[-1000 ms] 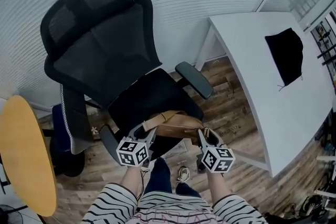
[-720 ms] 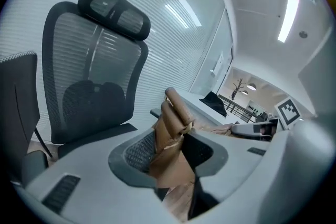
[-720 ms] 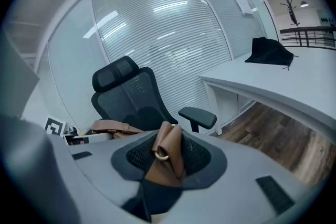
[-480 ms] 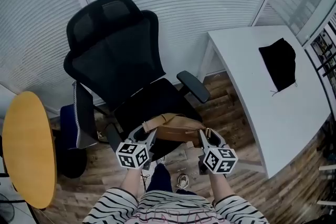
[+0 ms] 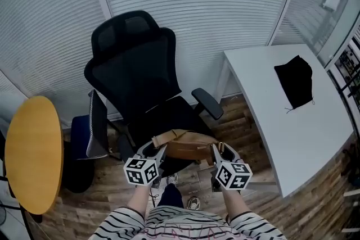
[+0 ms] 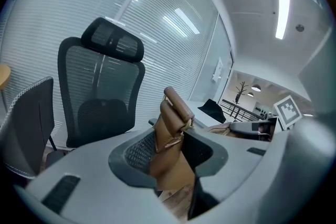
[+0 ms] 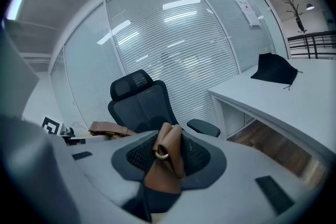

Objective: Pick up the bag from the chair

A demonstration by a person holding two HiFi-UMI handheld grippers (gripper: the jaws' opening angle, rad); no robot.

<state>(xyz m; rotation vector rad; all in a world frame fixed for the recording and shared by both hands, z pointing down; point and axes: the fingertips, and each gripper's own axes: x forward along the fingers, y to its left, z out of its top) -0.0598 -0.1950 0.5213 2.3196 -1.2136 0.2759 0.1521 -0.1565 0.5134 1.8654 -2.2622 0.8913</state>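
the tan bag [image 5: 188,146], likely soft and light, hangs just before the chair [image 5: 138,76], left claw [image 5: 155,149] and right claw [image 5: 216,149] each clamped on a folded strap end, a sound hold.

I see white blinds [image 5: 202,3] across the glass walls behind the black chair [image 5: 135,76]. A white table [image 5: 298,132] stands on the right with a black cloth [image 5: 294,82] on it. A round yellow table [image 5: 31,149] is on the left. The floor [image 5: 239,121] is brown wood. A long light [image 6: 282,8] shines on the ceiling.
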